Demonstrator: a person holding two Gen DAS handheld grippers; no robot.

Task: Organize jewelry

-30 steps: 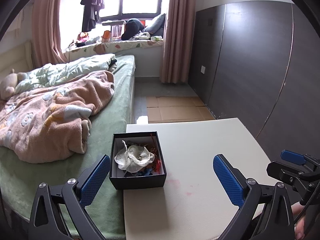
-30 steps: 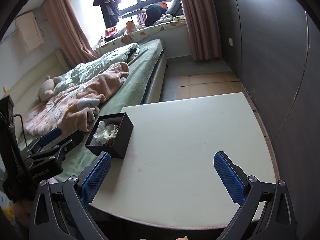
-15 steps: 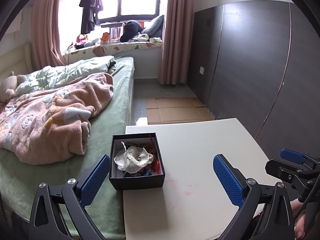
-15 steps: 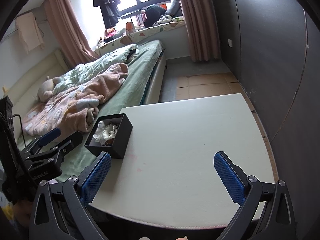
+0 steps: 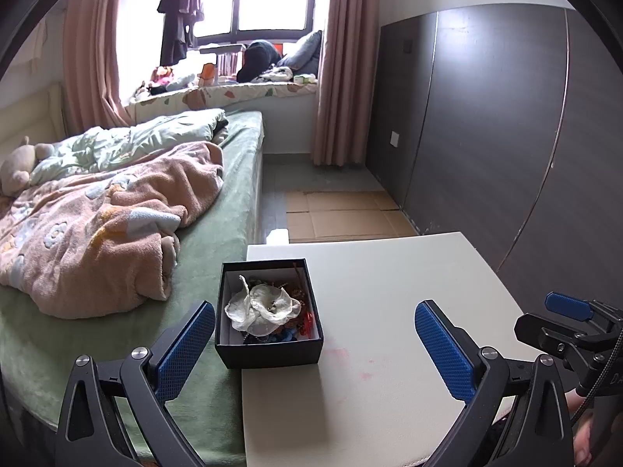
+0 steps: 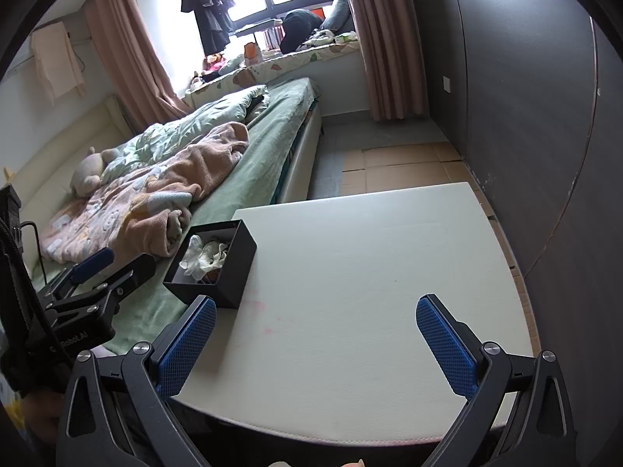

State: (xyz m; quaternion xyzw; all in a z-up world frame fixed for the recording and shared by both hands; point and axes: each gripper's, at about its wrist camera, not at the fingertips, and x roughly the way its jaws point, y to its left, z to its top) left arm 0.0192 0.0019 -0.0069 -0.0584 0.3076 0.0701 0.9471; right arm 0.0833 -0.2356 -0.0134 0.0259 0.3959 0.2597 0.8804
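Observation:
A black open box [image 5: 268,346] stands at the left edge of a cream table [image 5: 389,292]. It holds a white fabric flower [image 5: 261,307] over tangled red, blue and dark jewelry. The box also shows in the right wrist view [image 6: 233,268]. My left gripper [image 5: 315,346] is open and empty, just short of the box, its left pad beside the box's left wall. My right gripper [image 6: 317,342] is open and empty above the table's near edge [image 6: 350,272], to the right of the box.
A bed [image 5: 229,210] with a pink blanket [image 5: 97,225] and a plush toy lies left of the table. A dark wardrobe wall [image 5: 506,136] stands on the right. Cardboard sheets [image 5: 342,218] cover the floor beyond the table. A faint red stain [image 5: 362,369] marks the tabletop.
The left wrist view has shifted slightly, with the box a little lower and left in it. The right gripper has barely moved. Both stay open.

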